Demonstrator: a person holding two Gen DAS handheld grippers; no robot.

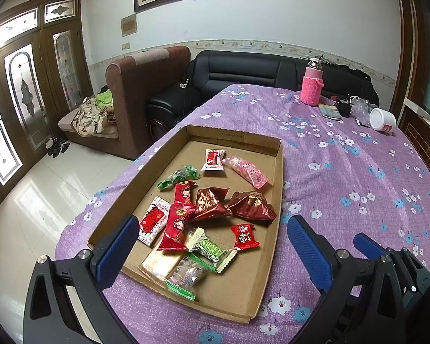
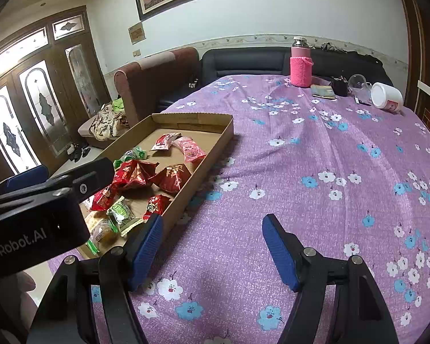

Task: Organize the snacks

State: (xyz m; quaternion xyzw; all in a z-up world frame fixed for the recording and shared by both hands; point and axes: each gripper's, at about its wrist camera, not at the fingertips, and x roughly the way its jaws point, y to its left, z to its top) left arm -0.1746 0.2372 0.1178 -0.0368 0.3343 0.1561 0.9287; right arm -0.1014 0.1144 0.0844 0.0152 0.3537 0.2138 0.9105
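A shallow cardboard tray (image 1: 238, 286) sits on the purple flowered tablecloth and holds several wrapped snacks: dark red pyramid packs (image 1: 253, 207), a pink packet (image 1: 248, 170), a green candy (image 1: 177, 176), red packets (image 1: 176, 225) and a green-white sweet (image 1: 210, 249). My left gripper (image 1: 212, 246) is open and empty above the tray's near end. My right gripper (image 2: 212, 246) is open and empty over bare cloth, right of the tray (image 2: 203, 154). The left gripper's body (image 2: 37, 215) shows in the right wrist view, over the tray's near left part.
At the table's far end stand a bottle in a pink knitted sleeve (image 2: 300, 63), a white tub on its side (image 2: 386, 97), a glass (image 2: 358, 81) and small items. The table's left edge drops to a tiled floor (image 1: 43, 200). Sofas (image 1: 243, 71) stand behind.
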